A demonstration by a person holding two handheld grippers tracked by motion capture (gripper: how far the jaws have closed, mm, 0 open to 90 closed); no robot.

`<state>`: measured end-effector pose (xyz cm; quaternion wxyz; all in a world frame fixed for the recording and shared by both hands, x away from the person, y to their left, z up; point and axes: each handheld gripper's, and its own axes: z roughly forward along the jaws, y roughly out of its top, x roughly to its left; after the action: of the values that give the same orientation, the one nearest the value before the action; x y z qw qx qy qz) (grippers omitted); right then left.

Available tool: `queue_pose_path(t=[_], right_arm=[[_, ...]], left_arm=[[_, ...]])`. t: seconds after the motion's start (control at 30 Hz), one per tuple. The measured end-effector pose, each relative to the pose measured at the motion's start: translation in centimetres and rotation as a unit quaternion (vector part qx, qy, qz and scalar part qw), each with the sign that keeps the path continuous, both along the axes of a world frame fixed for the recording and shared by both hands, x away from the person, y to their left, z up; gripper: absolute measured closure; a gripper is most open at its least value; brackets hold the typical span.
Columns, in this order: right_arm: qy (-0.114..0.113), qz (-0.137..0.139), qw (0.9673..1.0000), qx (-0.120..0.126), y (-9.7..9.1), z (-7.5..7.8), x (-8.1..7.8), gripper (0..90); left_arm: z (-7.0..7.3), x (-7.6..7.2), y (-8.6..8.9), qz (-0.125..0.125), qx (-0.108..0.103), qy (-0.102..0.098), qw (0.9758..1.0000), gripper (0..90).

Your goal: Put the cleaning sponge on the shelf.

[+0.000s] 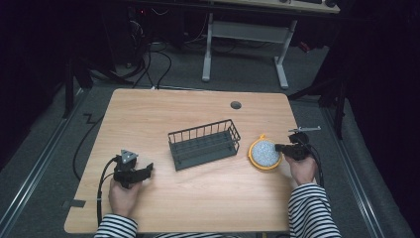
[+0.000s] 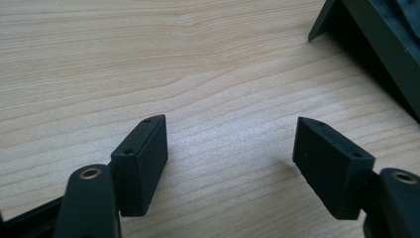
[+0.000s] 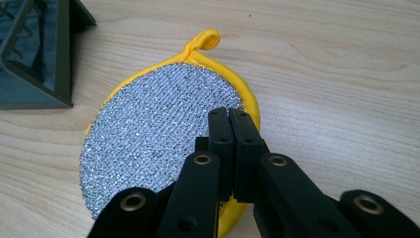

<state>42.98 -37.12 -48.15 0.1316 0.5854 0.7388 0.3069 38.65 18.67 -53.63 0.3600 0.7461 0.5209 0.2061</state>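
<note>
Silver glittery mesh, rimmed in yellow with a small loop, is covering the round scrubber [image 3: 158, 144], lying flat on the wooden table [image 1: 198, 106] just right of the wire basket [image 1: 204, 144]. The right gripper [image 3: 230, 116] is pinching its near edge with jaws together; lifting slowly should keep the thin rim from slipping. The left gripper [image 2: 230, 144] is resting open, holding nothing.

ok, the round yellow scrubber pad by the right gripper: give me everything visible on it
The scrubber pad is a flat disc with a glittery silver mesh face and a yellow fabric rim ending in a small yellow loop. It lies flat on the wooden table, just right of the dark wire basket and apart from it. The right gripper sits over its edge with jaws together; whether they pinch the rim can't be told.
</note>
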Motion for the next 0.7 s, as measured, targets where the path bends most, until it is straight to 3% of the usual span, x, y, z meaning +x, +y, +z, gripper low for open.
queue_pose_path(t=[0.23, 0.3, 0.7], right_arm=[[-0.015, 0.008, 0.9998, 0.007, -0.1, 0.7, -0.4, 90.0], [-0.019, 0.007, 0.9996, 0.02, -0.3, 0.8, -0.5, 90.0], [-0.042, 0.02, 0.9989, 0.008, -0.3, 2.8, -1.2, 90.0]], left_arm=[[0.0, 0.0, 0.0, 0.0, 0.001, 0.0, 1.0, 30.3], [0.0, 0.0, 0.0, 0.0, 0.001, 0.0, 1.0, 30.3], [0.0, 0.0, 0.0, 0.0, 0.001, 0.0, 1.0, 30.3]])
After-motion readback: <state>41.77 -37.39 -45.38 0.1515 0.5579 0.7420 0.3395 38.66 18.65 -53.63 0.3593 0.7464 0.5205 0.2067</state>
